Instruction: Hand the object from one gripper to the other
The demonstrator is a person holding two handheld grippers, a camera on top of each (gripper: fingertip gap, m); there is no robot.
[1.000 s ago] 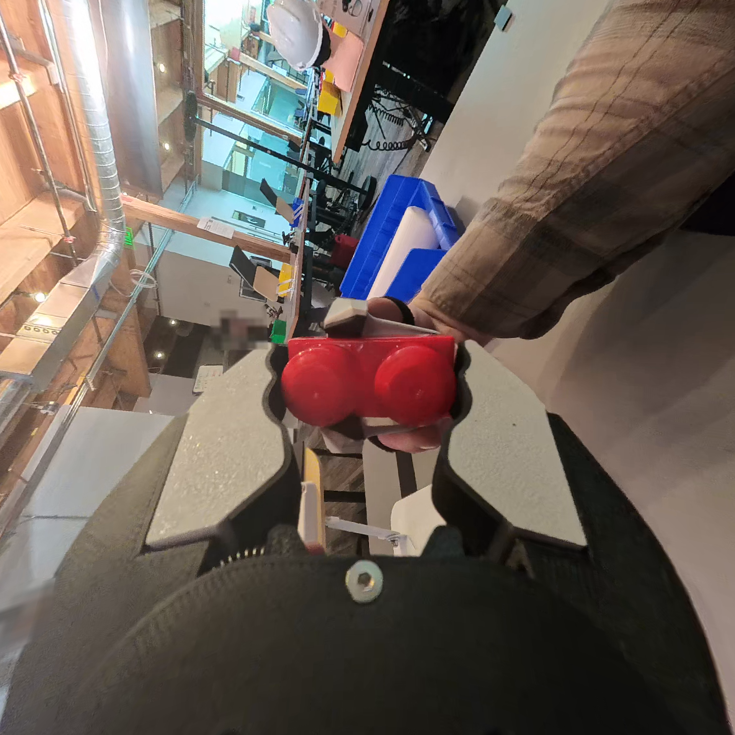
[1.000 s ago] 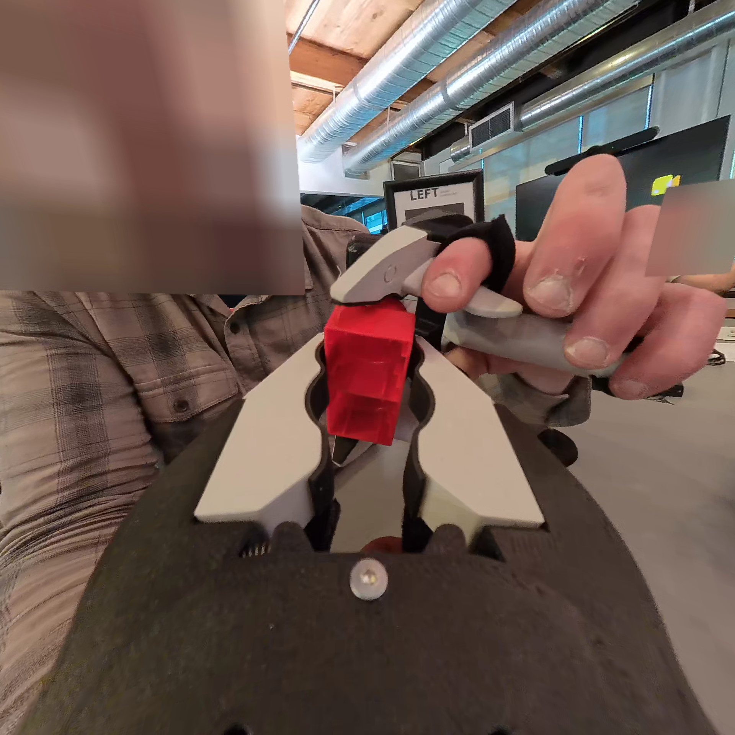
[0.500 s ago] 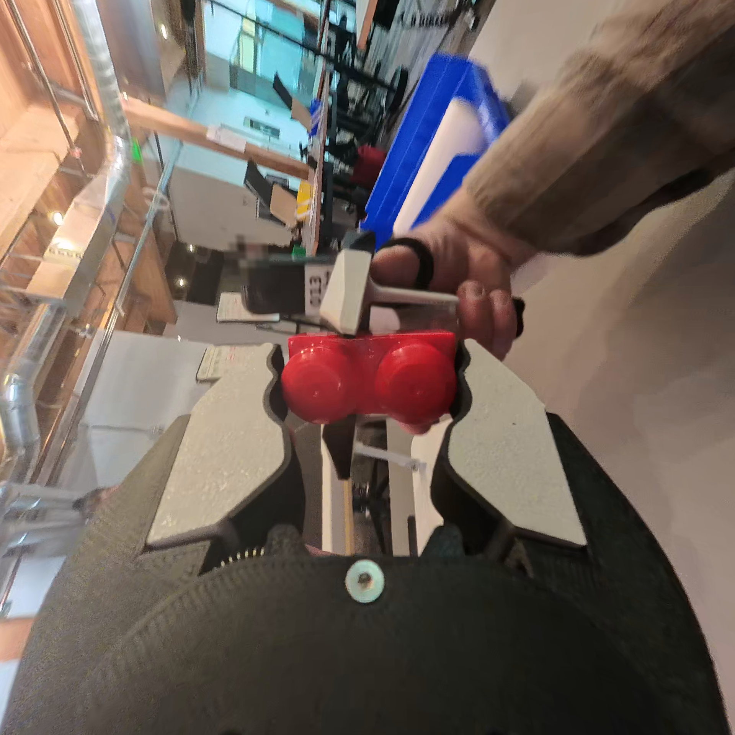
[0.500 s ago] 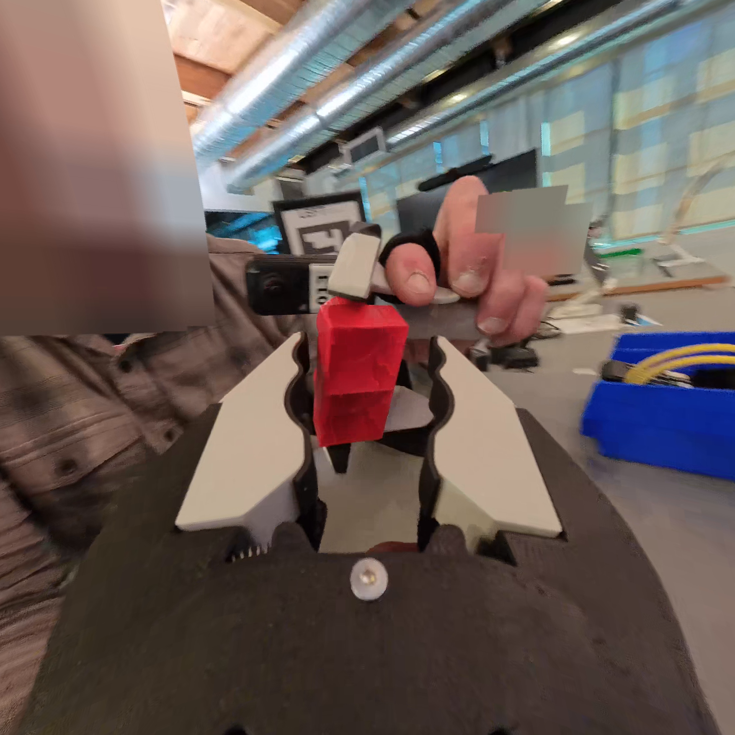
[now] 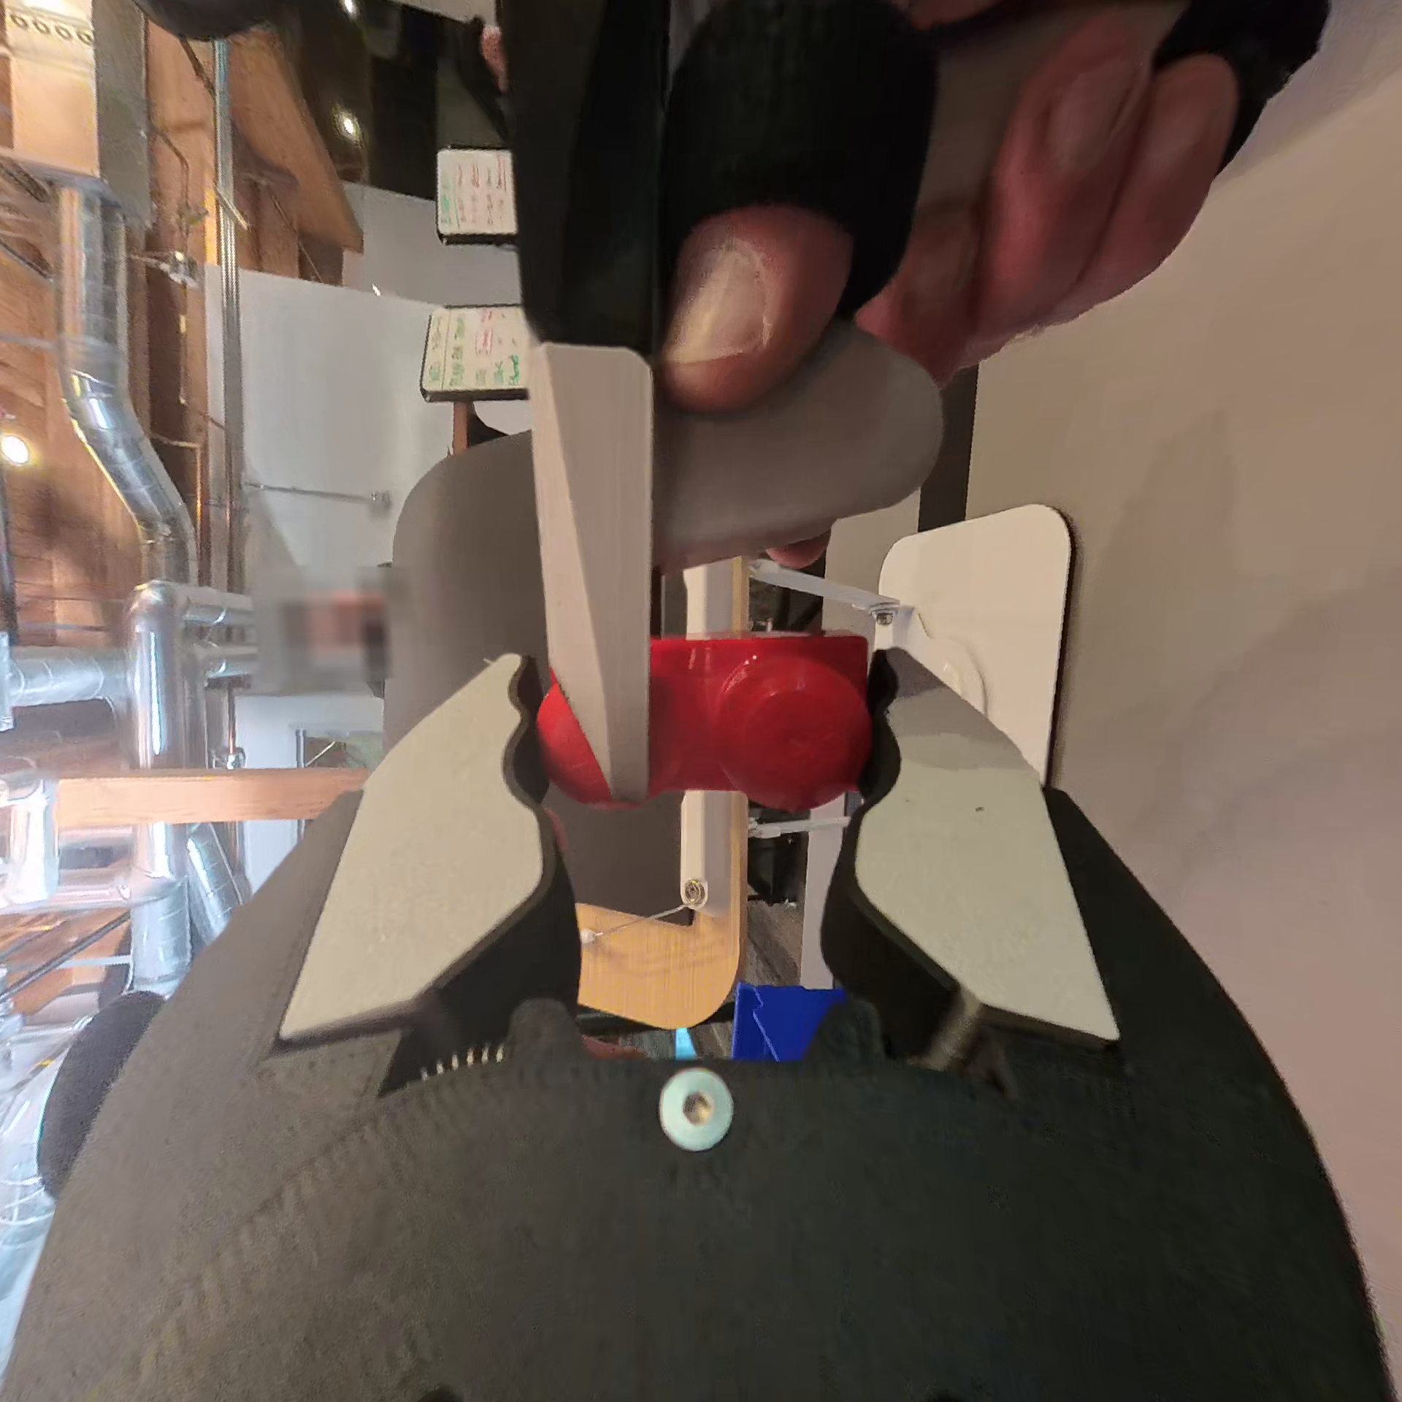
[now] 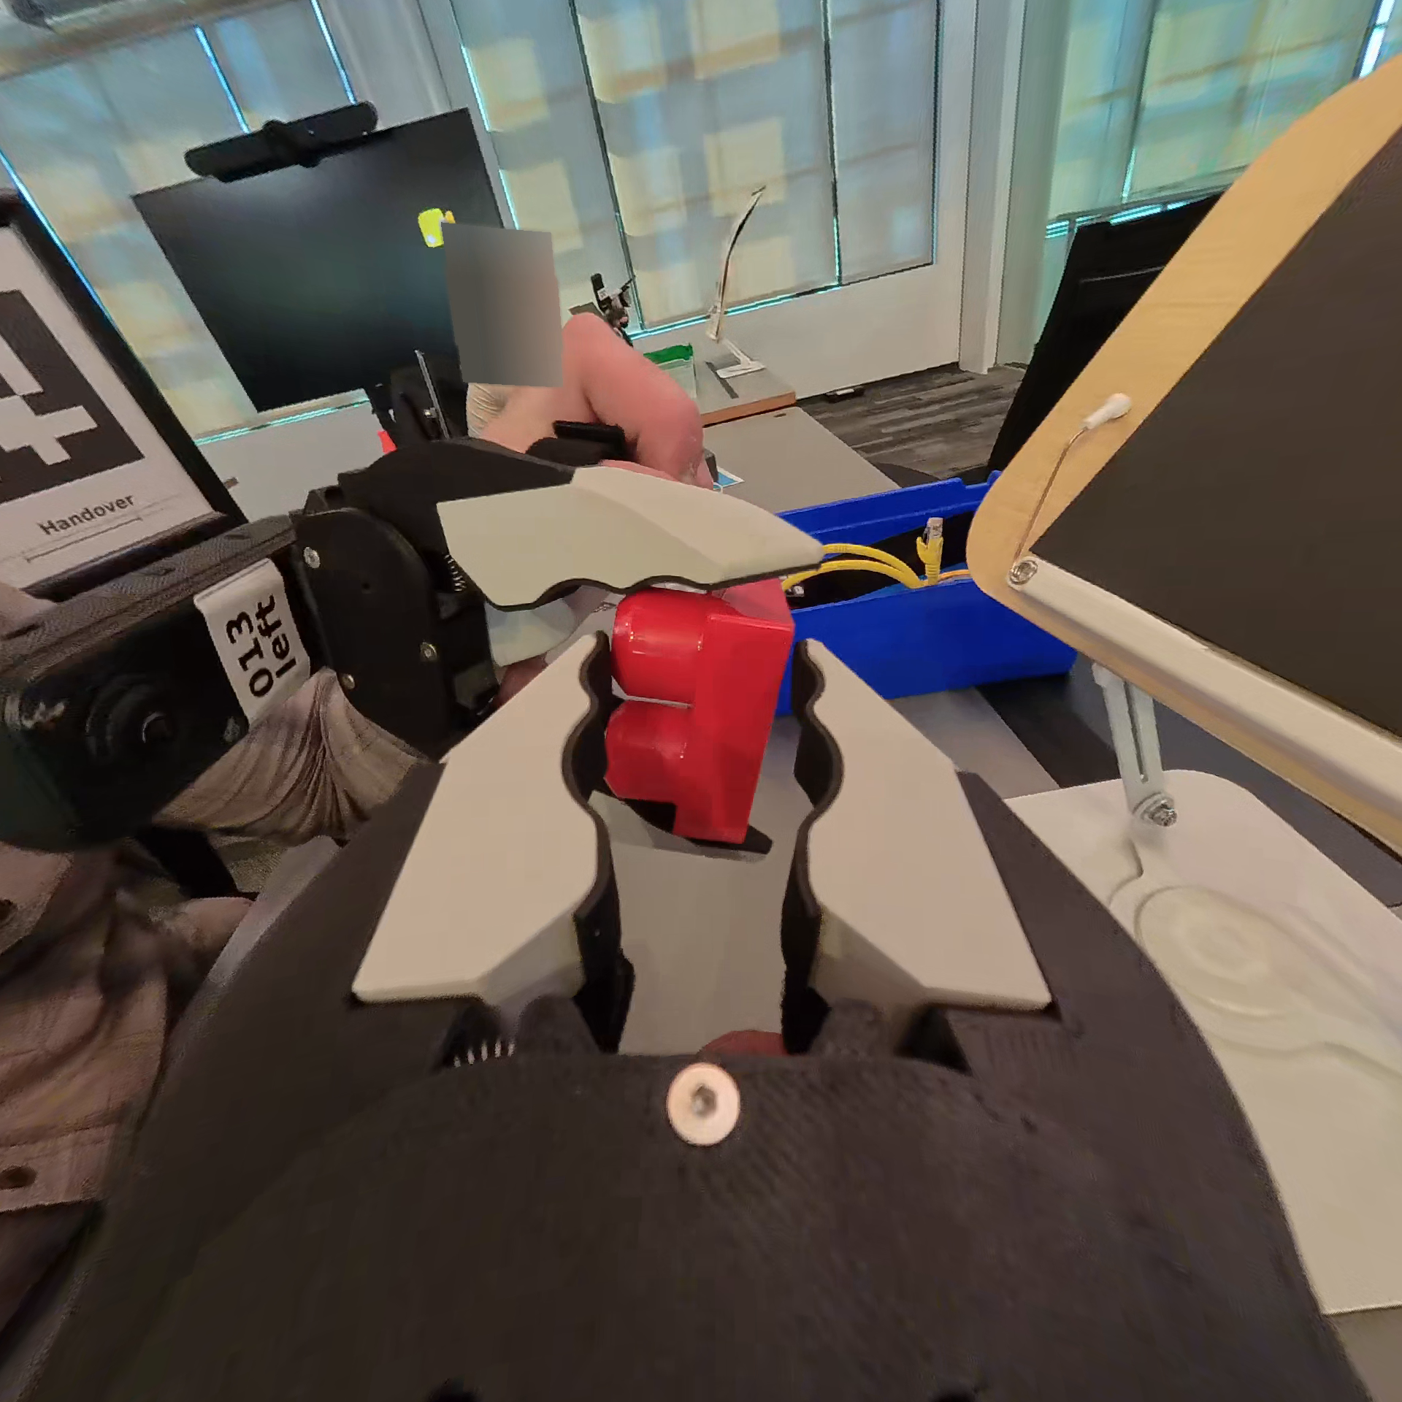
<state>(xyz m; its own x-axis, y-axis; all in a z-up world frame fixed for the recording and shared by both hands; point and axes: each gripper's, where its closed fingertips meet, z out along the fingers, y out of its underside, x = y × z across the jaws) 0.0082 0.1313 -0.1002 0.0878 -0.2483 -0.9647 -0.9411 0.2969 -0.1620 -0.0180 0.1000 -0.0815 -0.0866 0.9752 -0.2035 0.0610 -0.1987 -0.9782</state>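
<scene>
A red brick (image 5: 781, 721) with two round studs sits between the fingertips of my left gripper (image 5: 698, 721), which is shut on its two ends. In the right wrist view the brick (image 6: 721, 705) stands between the jaws of my right gripper (image 6: 702, 683). The studs meet the left pad, and a thin gap shows at the right pad. The left gripper's upper finger (image 6: 622, 539) lies on top of the brick and its lower finger is hidden beneath. In the left wrist view one right-gripper finger (image 5: 599, 607) crosses in front of the left stud.
A blue bin (image 6: 910, 637) with yellow cables stands just behind the brick. A tilted wood-edged board (image 6: 1214, 531) on a white base (image 6: 1214, 948) is at the right. A dark monitor (image 6: 319, 258) and a framed marker sign (image 6: 61, 417) stand behind. A hand (image 5: 1062, 190) holds the right gripper. The grippers are tip to tip, or close to it.
The right gripper's jaws widened off the brick and turned, so one finger now crosses the studs. Both grippers swung together toward the bin and board. The left gripper kept its hold.
</scene>
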